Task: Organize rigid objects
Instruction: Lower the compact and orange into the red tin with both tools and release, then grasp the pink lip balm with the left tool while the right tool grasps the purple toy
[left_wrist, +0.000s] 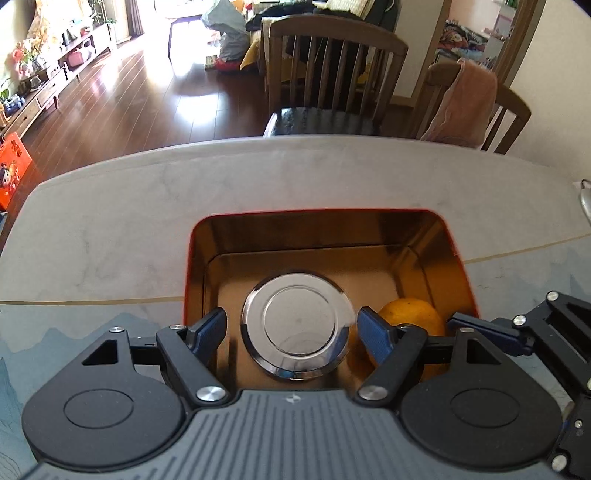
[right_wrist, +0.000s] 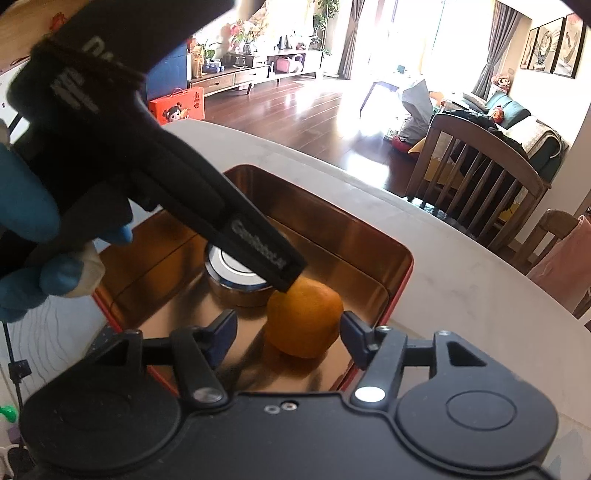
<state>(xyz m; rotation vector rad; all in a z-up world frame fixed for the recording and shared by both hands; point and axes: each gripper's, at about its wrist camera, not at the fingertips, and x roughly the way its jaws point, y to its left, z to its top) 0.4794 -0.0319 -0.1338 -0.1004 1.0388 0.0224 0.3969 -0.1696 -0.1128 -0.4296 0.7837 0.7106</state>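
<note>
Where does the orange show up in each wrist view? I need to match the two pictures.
Left wrist view: the orange sits lower right, inside the red tin box, partly hidden behind the left gripper's right finger.
Right wrist view: the orange sits at centre, low, between the right gripper's open fingers.
Shared landmark: the shiny round metal lid, just left of the orange in both.
</note>
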